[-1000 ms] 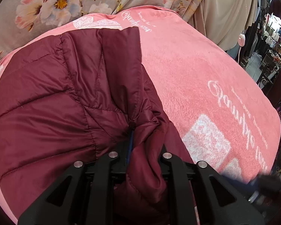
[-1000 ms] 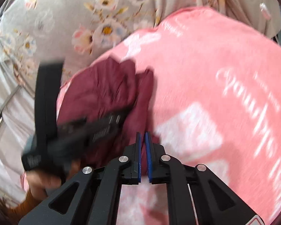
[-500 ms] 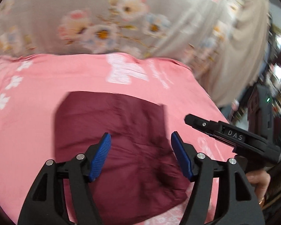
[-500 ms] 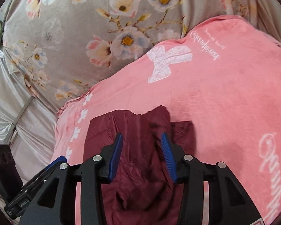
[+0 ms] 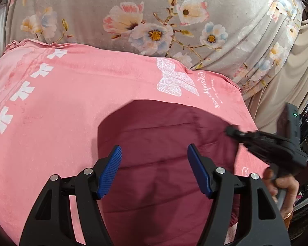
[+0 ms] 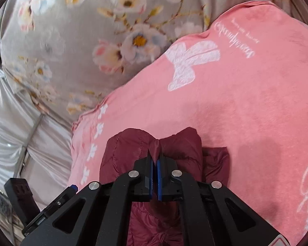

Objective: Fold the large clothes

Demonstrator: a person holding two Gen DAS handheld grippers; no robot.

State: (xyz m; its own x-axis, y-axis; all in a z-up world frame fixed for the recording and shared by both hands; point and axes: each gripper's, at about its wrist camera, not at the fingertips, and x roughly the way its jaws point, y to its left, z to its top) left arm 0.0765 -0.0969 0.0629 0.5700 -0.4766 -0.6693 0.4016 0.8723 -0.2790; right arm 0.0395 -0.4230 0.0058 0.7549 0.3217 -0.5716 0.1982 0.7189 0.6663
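Note:
A dark red quilted jacket (image 5: pixel 164 143) lies folded into a compact block on the pink blanket (image 5: pixel 61 106). My left gripper (image 5: pixel 155 164) hovers above the jacket's near part, open, with nothing between its blue pads (image 5: pixel 110 170). In the right wrist view the jacket (image 6: pixel 123 149) bunches up in two puffy lobes, and my right gripper (image 6: pixel 155 155) is shut on a raised fold of it between the lobes. The right gripper (image 5: pixel 256 141) also shows at the right edge of the left wrist view, held by a hand (image 5: pixel 281 184).
The pink blanket (image 6: pixel 246 102) with white bows and script covers the whole work surface. A grey floral cloth (image 5: pixel 154 16) hangs behind it, with silvery sheeting (image 6: pixel 20 123) at its left. The left gripper's body (image 6: pixel 51 205) sits low left in the right wrist view.
The left gripper let go of the jacket, opened and drew back upward. The right gripper opened over the jacket, then shut on a fold of it.

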